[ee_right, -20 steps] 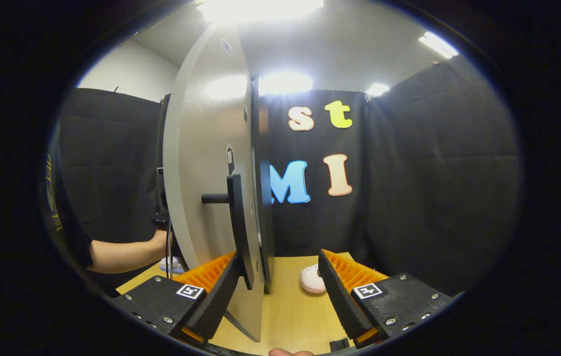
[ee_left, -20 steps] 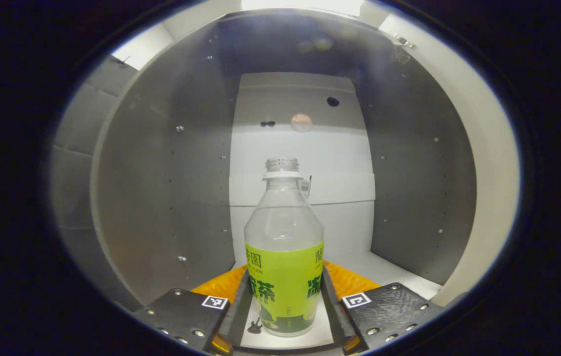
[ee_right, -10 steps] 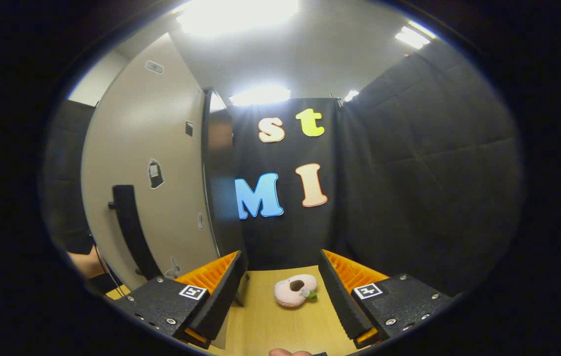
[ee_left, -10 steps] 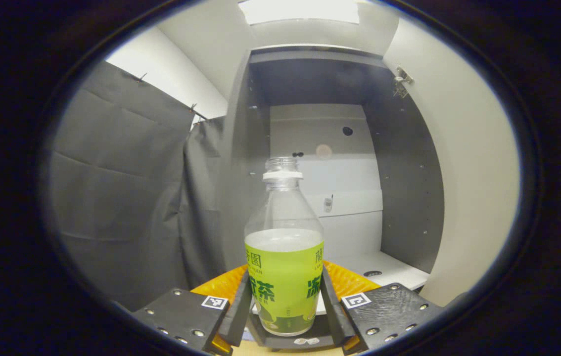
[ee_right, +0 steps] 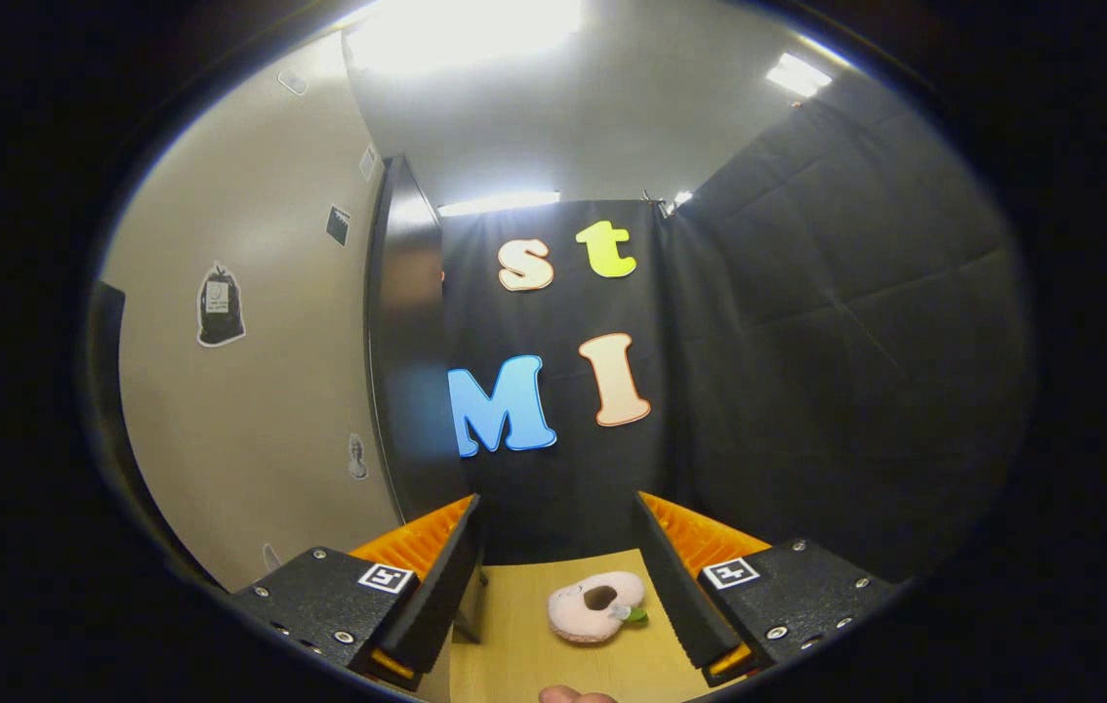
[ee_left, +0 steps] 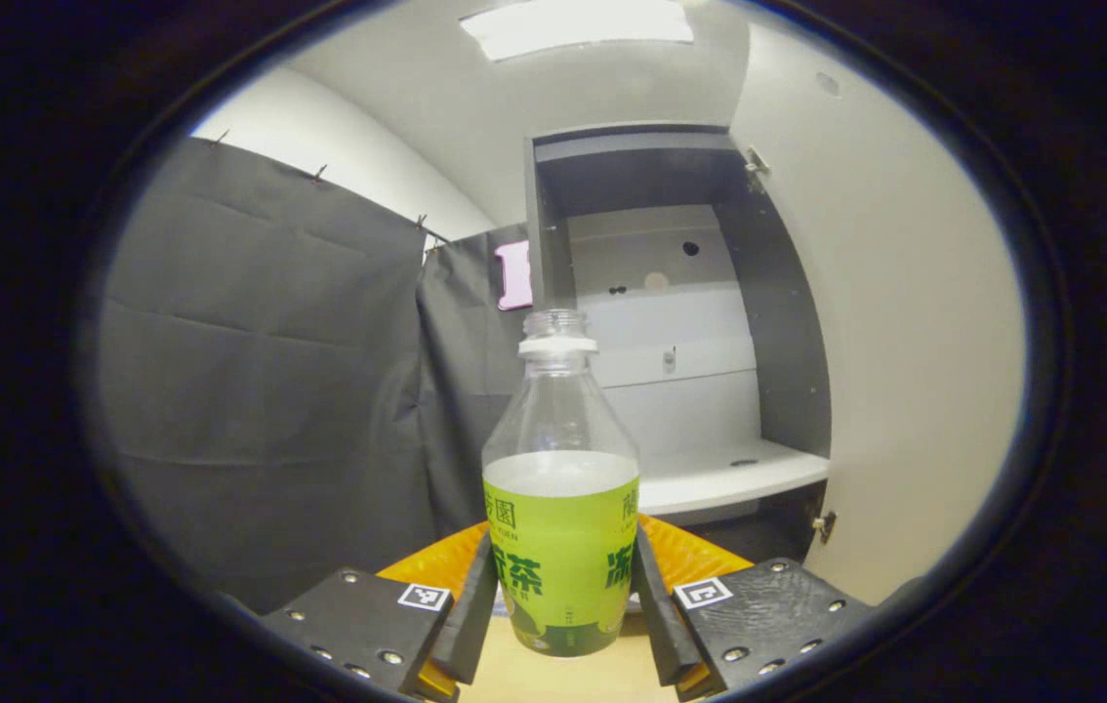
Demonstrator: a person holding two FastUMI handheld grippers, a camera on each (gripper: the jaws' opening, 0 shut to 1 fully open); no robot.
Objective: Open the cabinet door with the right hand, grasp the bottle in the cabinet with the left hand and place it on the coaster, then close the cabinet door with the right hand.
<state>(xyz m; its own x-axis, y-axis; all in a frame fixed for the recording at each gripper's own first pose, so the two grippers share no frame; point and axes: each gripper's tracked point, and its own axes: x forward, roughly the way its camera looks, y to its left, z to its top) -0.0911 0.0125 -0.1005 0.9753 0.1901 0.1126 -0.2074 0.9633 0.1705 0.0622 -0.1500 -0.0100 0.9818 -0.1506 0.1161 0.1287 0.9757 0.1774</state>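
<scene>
While left tongs grip bottle, right tongs gape.

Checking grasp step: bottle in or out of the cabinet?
Out. The bottle sits clamped in the left gripper, with the open cabinet behind it.

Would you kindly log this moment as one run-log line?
left tool: shut on green-labelled bottle, outside cabinet | right tool: open, holds nothing | cabinet door: open
</scene>
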